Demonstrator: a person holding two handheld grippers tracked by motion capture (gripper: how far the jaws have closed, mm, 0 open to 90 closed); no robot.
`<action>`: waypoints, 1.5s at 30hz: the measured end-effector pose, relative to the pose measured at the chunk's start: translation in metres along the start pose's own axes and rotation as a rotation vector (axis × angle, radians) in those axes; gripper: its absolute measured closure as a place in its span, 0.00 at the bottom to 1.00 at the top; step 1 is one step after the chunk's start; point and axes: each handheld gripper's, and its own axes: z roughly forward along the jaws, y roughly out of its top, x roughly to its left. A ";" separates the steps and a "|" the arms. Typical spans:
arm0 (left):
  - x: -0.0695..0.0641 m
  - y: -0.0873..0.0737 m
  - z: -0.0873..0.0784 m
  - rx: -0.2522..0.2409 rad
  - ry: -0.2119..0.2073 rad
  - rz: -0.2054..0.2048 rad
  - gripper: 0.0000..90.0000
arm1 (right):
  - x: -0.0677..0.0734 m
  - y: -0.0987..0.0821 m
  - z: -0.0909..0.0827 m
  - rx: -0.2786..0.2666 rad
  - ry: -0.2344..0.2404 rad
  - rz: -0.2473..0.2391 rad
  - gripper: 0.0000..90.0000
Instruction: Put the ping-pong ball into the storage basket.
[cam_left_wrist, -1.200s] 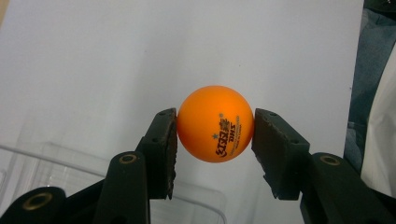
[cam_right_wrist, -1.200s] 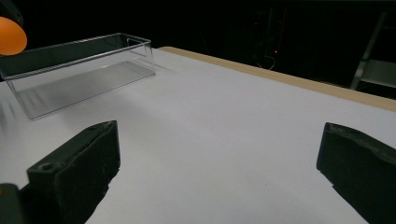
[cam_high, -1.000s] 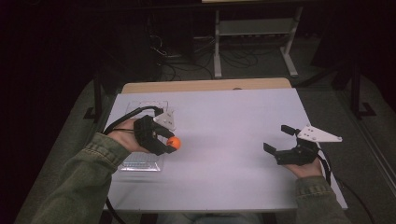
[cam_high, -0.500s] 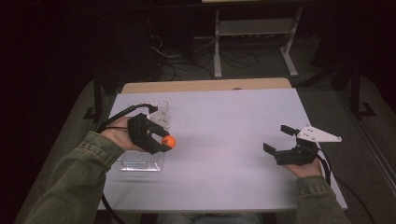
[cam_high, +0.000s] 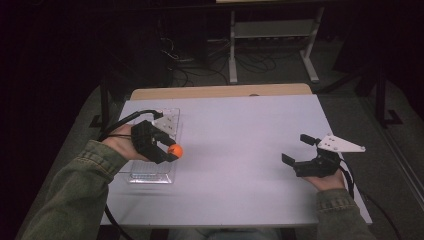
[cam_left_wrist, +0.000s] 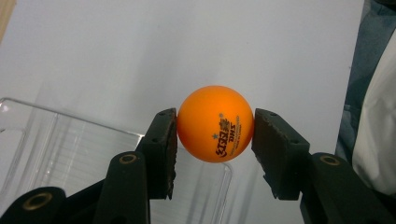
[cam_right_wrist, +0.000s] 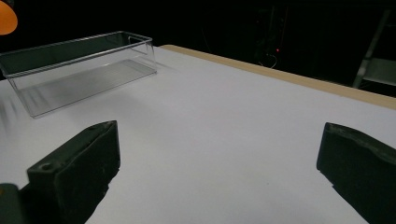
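Gripping an orange ball between both pads, left gripper hangs over the right edge of a clear plastic tray; right gripper, jaws wide and holding nothing, sits well apart above the white table.

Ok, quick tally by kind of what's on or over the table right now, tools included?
Orange ball: 1, held in the left tool
Clear plastic bin: 1, nothing in it
Tools: 2, left shut on the ball, right tool open, holding nothing
Total: 4
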 end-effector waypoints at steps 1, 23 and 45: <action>0.000 -0.001 0.000 0.001 -0.001 -0.004 0.57 | 0.000 0.000 0.000 -0.001 -0.001 0.001 0.00; 0.011 -0.020 -0.004 0.028 0.012 -0.051 0.57 | 0.000 0.000 0.000 0.004 0.000 -0.003 0.00; 0.019 -0.032 -0.002 0.050 0.030 -0.077 0.57 | 0.000 0.000 0.000 0.010 0.002 -0.004 0.00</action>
